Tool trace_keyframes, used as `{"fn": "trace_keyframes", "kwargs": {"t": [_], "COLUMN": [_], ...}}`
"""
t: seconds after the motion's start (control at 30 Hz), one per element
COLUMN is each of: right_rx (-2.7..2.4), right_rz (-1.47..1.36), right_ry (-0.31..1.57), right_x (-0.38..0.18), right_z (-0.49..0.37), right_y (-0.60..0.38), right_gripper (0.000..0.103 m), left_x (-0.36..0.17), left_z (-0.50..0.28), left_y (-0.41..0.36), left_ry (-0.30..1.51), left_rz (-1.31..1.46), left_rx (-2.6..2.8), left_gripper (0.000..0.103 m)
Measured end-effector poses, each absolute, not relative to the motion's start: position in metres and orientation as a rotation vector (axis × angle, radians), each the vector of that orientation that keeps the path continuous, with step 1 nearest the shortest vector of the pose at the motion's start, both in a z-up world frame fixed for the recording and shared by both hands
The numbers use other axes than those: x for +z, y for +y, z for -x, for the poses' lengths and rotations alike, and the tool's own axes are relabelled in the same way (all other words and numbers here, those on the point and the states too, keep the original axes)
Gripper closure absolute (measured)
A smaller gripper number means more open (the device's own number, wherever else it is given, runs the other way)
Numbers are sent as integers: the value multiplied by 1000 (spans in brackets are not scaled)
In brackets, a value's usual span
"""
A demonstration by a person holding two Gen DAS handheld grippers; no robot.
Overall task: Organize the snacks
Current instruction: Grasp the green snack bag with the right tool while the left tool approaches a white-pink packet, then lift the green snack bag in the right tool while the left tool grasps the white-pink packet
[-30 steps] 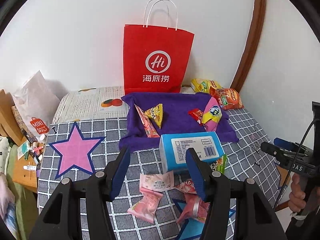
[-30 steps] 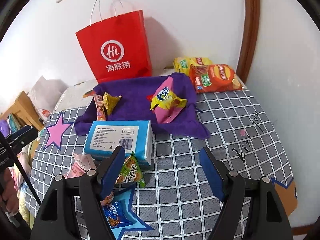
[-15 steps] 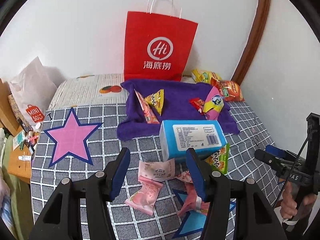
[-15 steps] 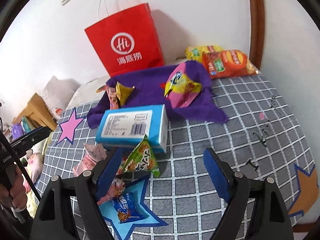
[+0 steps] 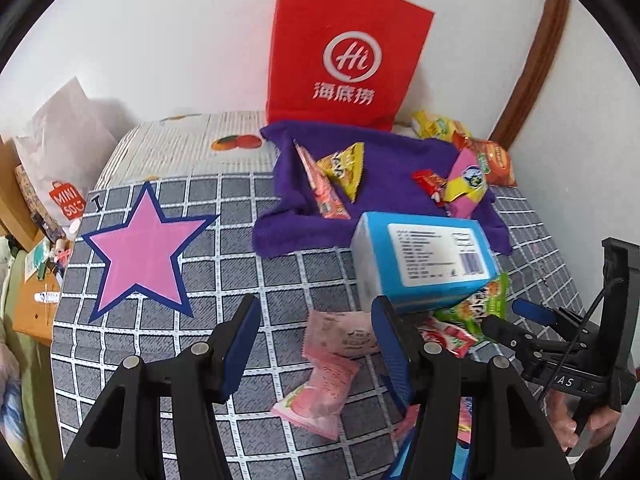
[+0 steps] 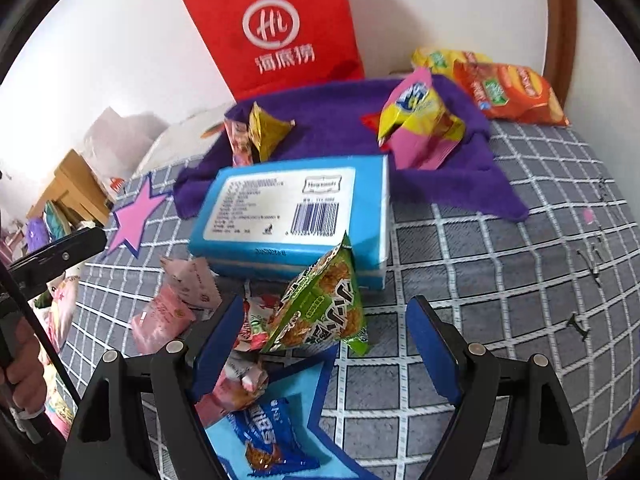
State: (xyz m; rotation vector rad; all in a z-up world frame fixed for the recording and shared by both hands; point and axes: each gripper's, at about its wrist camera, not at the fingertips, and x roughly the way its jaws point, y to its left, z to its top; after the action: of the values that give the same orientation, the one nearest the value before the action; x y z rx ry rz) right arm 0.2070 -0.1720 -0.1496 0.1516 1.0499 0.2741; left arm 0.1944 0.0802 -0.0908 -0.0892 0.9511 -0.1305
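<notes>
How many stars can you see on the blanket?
3 for sure. A pink star on the left side; a light blue star near the front under the snacks; and the tip of an orange star at the right edge. More may be hidden.

Illumination: bright, even, diffuse. The glossy red paper bag [image 6: 276,28] casts a soft shadow on the white wall [image 6: 440,4]. Fisheye distortion bends edges; corners vignette black; slight motion blur.

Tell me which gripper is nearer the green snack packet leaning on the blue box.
Right. The right gripper is open with the green snack packet between its fingers. The left gripper is open over the pink packets, off to the green packet's left.
</notes>
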Motion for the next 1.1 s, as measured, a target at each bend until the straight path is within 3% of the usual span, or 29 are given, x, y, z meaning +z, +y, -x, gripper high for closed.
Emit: {"fn": "trace_keyframes", "kwargs": {"t": [0.2,0.4,0.83,0.9,1.1], "right_rx": [273,272,269,266,245], "right_rz": [-106,-94,-108,-114,-138], "right_ry": [1102,1175,1073,1065,1051], "right_x": [-170,-191,-160,-154,-146], "right_z": [-221,-227,-205,-202,-198], "right_y": [-162,-157,-186,-194,-211], "right_gripper": [21,52,53,53,53], "left_x": [-106,-119,-143,-148,-164], "left_z": [-204,-210,-213,-215,-220], "left_y": [85,82,55,50,44], "left_ry": [984,1019,1062,1079,1110], "left_rz": [116,127,118,112,112], "left_rx": [-135,-152,-230,-243,-236], "left_gripper": [48,48,48,42,42]}}
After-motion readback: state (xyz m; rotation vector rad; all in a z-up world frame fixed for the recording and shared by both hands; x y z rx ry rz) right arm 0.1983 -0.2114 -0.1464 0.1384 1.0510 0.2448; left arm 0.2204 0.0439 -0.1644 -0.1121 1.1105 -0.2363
